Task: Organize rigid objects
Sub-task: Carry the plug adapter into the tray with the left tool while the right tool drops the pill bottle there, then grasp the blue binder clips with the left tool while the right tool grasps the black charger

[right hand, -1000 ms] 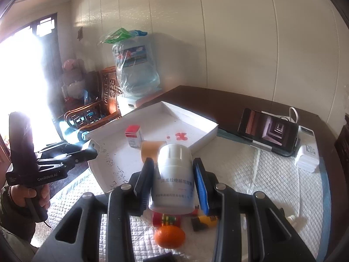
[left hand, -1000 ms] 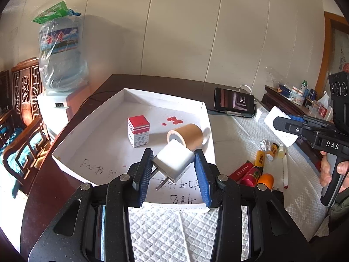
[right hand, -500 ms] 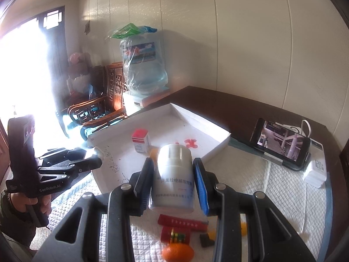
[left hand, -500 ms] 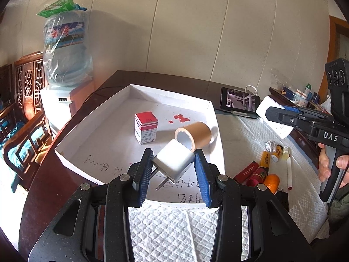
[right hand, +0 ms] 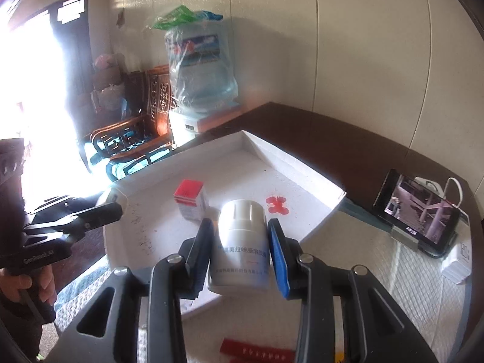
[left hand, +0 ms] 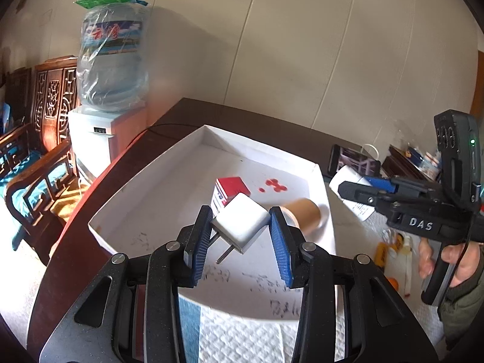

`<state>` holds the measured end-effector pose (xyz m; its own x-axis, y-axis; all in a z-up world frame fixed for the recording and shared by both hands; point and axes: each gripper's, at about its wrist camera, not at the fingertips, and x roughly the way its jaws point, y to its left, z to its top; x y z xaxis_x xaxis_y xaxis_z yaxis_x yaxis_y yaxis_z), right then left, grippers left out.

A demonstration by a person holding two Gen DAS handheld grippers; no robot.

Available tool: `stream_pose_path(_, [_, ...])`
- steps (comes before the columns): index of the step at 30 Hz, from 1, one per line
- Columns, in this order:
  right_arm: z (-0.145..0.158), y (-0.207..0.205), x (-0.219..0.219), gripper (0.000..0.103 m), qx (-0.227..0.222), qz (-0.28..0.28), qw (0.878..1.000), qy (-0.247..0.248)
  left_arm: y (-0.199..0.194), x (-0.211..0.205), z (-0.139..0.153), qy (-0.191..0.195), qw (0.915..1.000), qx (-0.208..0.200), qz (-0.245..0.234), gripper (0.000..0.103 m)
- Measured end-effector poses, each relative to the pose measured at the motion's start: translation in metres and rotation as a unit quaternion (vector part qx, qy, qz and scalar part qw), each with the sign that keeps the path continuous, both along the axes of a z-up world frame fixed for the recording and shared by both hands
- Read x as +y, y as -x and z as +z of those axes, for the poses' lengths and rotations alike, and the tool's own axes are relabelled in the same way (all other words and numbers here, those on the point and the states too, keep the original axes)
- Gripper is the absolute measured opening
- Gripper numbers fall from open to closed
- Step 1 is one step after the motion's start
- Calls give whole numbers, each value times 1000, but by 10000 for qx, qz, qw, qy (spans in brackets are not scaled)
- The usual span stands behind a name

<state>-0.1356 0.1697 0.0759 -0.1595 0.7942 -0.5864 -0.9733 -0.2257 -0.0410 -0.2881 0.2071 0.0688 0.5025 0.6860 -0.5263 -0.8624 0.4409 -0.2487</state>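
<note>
We are pinching the white charger (left hand: 240, 225) in the left gripper (left hand: 240, 242) above the white tray (left hand: 145, 193); the right gripper (right hand: 239, 251) is clamping the pill bottle (right hand: 240, 248) over the tray's near edge; the charger is sitting tilted, so it may be slipping out early, knocking the red box (left hand: 230, 190).

White plug adapter (left hand: 240, 225) tilted, prongs down; white pill bottle (right hand: 240, 246) upright above tray (right hand: 305, 175).
</note>
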Motion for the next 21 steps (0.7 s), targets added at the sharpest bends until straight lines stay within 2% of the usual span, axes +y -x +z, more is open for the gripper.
stream_pose_path(9, [-10,8,40,36,240,-140,9994,211,-5,19,-16,295,9993,22,208,38])
stream_pose_path(15, [-18,11,57,37,582,-70,9974,414,-5,31,-24,557,9976,76,402,39])
stream_pose_path(16, [-20,11,56,40,589,-45,9973,447,-5,31,-25,564,9974,112,440,43])
stream_pose_path(17, [-20,11,55,59,587,-42,9972,454,-4,30,-25,554,9972,126,479,58])
stream_pose_path(18, [-20,11,54,86,592,-34,9973,438,-4,29,-25,533,9971,135,534,84])
stream_pose_path(20, [-18,9,47,98,596,-109,9977,306,-1,25,-23,373,9970,80,678,103])
stream_pose_path(21, [-16,8,44,99,607,-151,9977,260,0,22,-21,280,9969,67,736,103])
